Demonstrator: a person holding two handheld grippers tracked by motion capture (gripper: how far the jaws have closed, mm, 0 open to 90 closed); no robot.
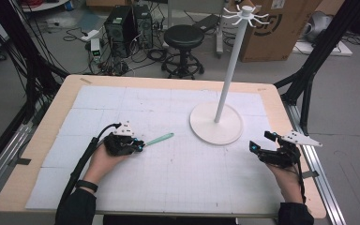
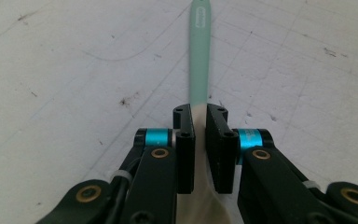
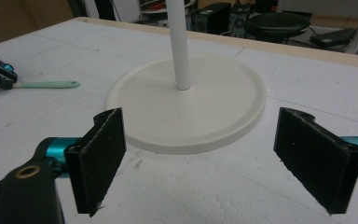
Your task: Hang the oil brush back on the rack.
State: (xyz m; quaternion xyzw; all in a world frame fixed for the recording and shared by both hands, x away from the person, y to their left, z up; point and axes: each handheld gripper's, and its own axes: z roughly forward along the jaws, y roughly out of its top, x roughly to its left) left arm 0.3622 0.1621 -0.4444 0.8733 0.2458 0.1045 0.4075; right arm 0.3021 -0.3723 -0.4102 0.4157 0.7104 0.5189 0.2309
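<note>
Left tongs [image 2: 199,140] are clamping the mint spatula [image 1: 159,138], handle pointing toward the stand [image 1: 216,123]; right tongs [image 3: 214,158] are sitting wide open, empty.

The spatula's [image 2: 200,56] cream end is squeezed between the left gripper's [image 2: 200,140] jaws, so its shape is hidden. The white stand's [image 3: 182,42] pole top is cut off.

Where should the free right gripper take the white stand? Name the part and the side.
Take the upright pole low, just above the round base, coming in level from the right gripper's own side. The pole is slim enough for the open jaws; the base is flat and far too wide.
</note>
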